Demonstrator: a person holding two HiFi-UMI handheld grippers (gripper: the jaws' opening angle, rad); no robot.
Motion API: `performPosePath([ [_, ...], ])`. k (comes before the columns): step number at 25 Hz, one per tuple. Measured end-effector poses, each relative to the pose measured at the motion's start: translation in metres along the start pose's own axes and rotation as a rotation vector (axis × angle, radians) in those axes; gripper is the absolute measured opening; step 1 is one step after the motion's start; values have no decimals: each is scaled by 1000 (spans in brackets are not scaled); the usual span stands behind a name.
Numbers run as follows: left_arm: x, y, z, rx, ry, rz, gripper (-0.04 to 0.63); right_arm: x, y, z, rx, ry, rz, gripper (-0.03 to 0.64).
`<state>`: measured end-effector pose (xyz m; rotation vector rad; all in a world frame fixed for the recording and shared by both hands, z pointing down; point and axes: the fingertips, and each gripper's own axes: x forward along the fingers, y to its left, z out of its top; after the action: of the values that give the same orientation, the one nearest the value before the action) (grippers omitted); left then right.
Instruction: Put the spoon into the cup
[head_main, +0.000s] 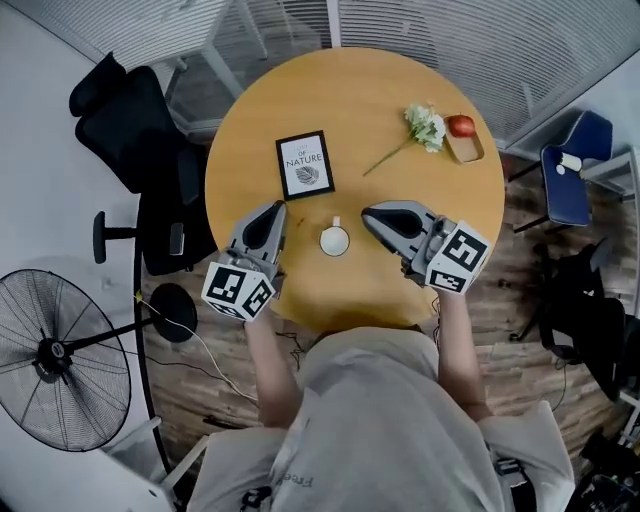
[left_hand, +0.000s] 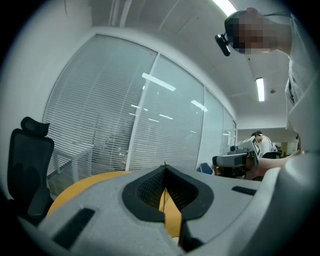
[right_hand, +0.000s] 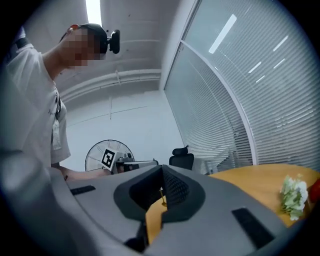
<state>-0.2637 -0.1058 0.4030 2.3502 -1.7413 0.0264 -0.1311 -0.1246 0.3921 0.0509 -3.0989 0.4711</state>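
Little round white cup (head_main: 334, 241) on the smooth round wooden table (head_main: 380, 110), between matte grey left gripper (head_main: 278, 207) and right gripper (head_main: 366, 212), both jaws pinched together.

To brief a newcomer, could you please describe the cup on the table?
Start at the round wooden table. Between its middle and the near edge stands the cup, before the framed print. It alone is small, white and round, with a stubby handle.
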Motion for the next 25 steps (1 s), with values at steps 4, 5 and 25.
performPosePath([
  [4, 8, -1, -3, 5, 20, -71, 8, 8, 1, -13, -11, 36, -31, -5],
  [5, 9, 0, -4, 5, 24, -85, 8, 10, 2, -17, -18, 50, -38, -5],
  [25, 34, -30, -45, -47, 58, -260, 8, -7, -25, -64, 122, 80, -245, -3],
])
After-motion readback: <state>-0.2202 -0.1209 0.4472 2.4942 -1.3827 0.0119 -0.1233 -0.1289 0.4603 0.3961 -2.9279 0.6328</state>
